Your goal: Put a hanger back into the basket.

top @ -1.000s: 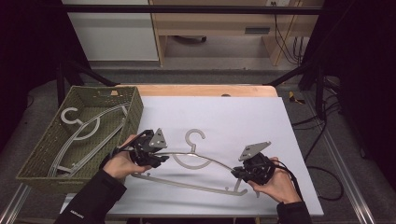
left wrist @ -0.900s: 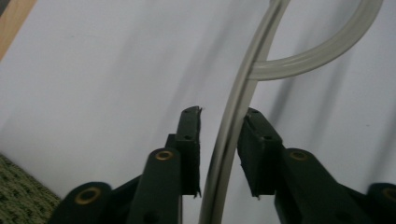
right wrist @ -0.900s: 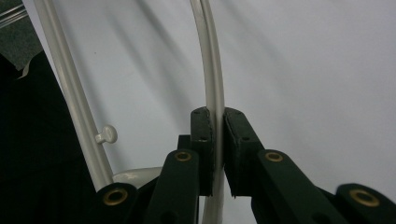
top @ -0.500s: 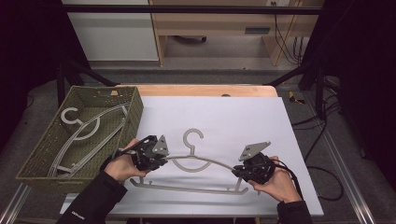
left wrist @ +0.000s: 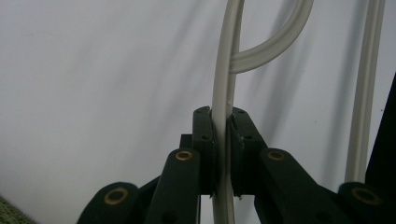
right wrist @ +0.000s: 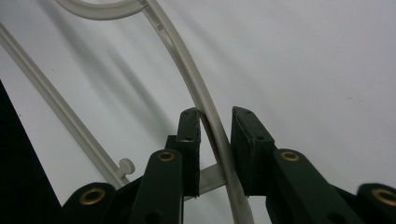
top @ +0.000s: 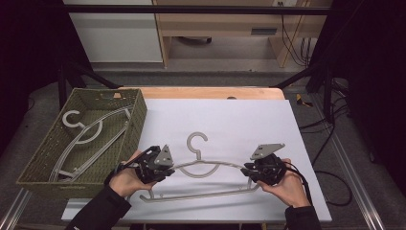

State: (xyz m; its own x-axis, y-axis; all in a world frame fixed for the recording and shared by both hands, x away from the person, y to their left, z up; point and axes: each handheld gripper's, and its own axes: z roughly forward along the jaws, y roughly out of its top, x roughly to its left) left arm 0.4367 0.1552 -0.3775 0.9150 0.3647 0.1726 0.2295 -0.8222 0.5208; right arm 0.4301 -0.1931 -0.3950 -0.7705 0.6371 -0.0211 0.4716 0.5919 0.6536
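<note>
The hanger (top: 203,165) lies flat on the white table (top: 249,120), near the front edge and about midway between the left and right edges, its hook pointing toward the far edge. The left gripper (top: 160,168) is clamped on the left shoulder arm; in the left gripper view the pads press the thin rail (left wrist: 223,140) from both sides, the jaws having just closed onto it. The right gripper (top: 253,171) stands at the right shoulder arm; in the right gripper view its jaws have just been opening, and the rail (right wrist: 219,140) runs between the fingers (right wrist: 247,140) with a gap on at least one side, so it straddles rather than grips. Judged from its slim moulded section, the hanger is light and fairly stiff, though the long arms and lower bar (top: 201,195) are likely to flex and twist if lifted from one end alone. The smooth plastic may slide in the pads (a narrow rail gives little contact area), so a square grip across the rail is preferable to an angled one. The best holds appear to be the two shoulder arms, well apart, which keep it level; the hook and the thin lower bar are poorer choices. A basket (top: 136,122) at the table's left edge holds more hangers (top: 81,136).
</note>
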